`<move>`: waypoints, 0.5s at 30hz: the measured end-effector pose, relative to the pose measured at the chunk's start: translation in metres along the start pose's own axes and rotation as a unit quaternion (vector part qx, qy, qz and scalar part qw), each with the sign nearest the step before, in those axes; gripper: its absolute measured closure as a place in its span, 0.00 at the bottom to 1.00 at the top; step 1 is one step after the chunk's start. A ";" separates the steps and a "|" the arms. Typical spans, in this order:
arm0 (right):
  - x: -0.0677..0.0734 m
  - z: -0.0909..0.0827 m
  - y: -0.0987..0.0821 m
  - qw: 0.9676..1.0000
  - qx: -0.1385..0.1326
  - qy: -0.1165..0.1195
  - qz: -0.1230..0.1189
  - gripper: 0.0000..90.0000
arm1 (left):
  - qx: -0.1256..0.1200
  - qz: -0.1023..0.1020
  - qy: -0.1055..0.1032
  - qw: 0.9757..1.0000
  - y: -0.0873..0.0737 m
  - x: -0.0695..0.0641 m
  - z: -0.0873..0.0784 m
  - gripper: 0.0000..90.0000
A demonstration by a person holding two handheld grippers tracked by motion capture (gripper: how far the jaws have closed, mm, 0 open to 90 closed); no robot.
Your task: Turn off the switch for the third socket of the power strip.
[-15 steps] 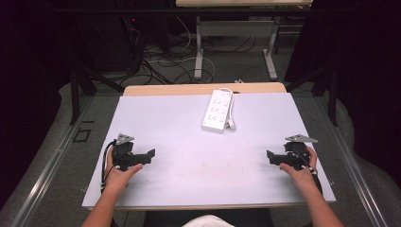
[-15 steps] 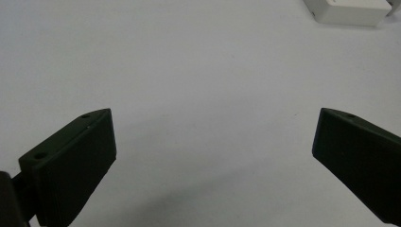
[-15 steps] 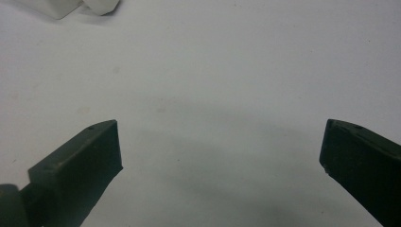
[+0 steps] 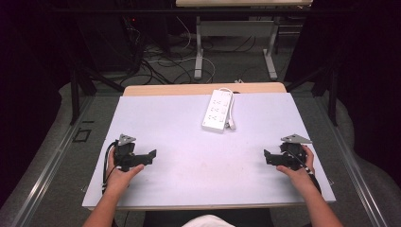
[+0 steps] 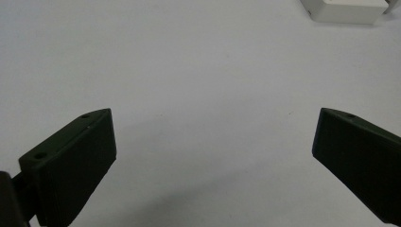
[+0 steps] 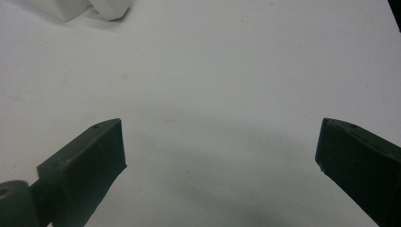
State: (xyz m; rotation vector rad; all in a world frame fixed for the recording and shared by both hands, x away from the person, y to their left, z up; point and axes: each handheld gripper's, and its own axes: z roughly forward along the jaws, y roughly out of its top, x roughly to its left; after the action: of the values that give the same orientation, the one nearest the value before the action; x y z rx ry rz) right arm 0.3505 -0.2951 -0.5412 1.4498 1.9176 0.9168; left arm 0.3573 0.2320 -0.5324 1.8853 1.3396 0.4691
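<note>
Dark room behind, w/ cables on the floor and a desk frame past the far edge. Your table has a plain white top, wood strip showing along the back.

Only item on it: white power strip, far-centre, lying lengthwise toward you, slightly angled, its cord running along its right side. It's well apart from both tools.

Your left gripper sits near the front-left of the table, held by your left hand, jaws pointing inward toward the middle. In the left gripper view the jaws stand wide apart, nothing between them but bare tabletop; a corner of the strip shows top right.

Your right gripper is near the front-right, in your right hand, also pointing inward. Right gripper view: jaws spread wide, empty, over bare table w/ a few faint smudges. Strip end and a white plug-like bit show top left.

Grey plates top both tools; black cable loops off the left one.
</note>
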 end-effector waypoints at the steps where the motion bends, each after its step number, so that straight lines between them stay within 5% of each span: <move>1: 0.001 0.000 0.000 1.000 0.001 0.002 0.001 0.03 | -0.001 -0.001 0.000 1.000 0.000 0.000 0.000 0.00; 15: 0.008 -0.007 0.014 1.000 0.000 0.020 0.013 0.00 | -0.002 0.008 -0.004 1.000 0.001 -0.005 -0.002 0.00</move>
State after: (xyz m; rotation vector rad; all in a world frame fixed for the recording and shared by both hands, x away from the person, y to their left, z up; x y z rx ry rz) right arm 0.3517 -0.2864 -0.5260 1.4685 1.9323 0.9652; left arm 0.3548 0.2284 -0.5292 1.8939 1.3190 0.4719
